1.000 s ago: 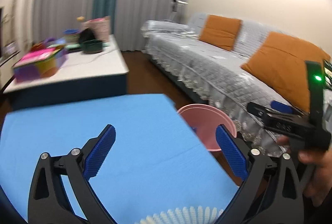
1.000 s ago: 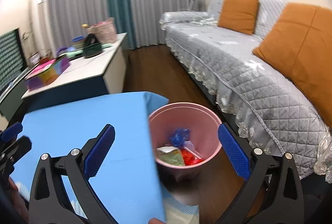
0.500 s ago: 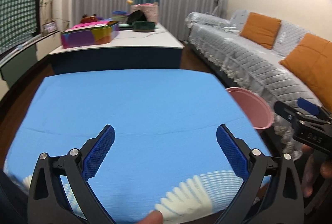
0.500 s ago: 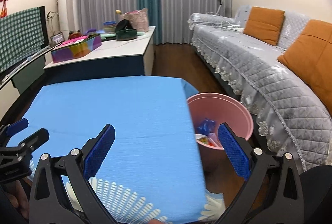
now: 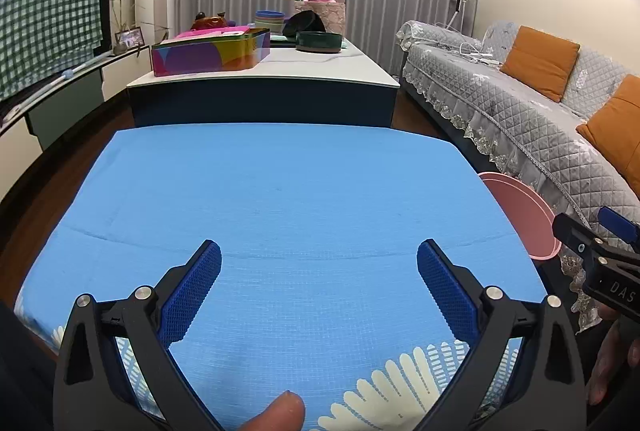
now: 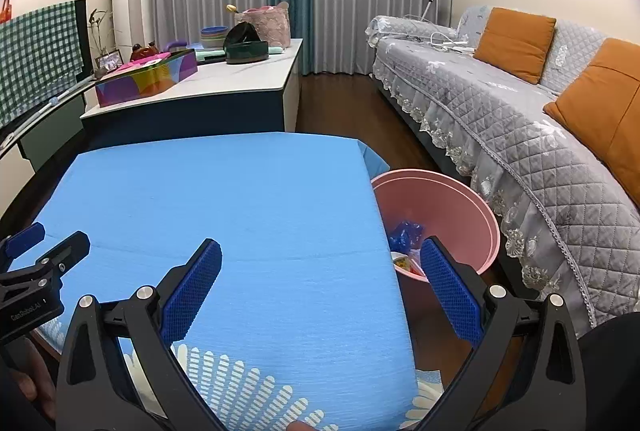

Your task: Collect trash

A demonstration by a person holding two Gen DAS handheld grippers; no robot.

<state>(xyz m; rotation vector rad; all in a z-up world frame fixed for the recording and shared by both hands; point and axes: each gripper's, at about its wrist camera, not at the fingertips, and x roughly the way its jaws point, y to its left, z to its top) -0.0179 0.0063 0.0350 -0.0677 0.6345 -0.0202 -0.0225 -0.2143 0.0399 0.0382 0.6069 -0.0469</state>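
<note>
A pink bin (image 6: 460, 203) stands on the floor at the right edge of the blue-covered table (image 6: 224, 199); its rim (image 5: 520, 215) also shows in the left wrist view. Inside it lie a crumpled blue wrapper (image 6: 406, 233) and red and white scraps (image 6: 406, 265). My left gripper (image 5: 318, 289) is open above the near part of the blue cloth, holding nothing. My right gripper (image 6: 320, 289) is open over the table's right edge, with its right finger in front of the bin. Each gripper shows at the side of the other's view.
Beyond the blue table stands a white-topped low table (image 5: 280, 71) bearing a colourful box (image 5: 212, 51), a dark bowl (image 5: 319, 41) and a pink basket. A grey-covered sofa (image 6: 520, 119) with orange cushions runs along the right. A cabinet lines the left wall.
Both views have swung left, away from the bin and toward the blue table. The bin has slid to the right side of each view. Both grippers stayed open and empty.
</note>
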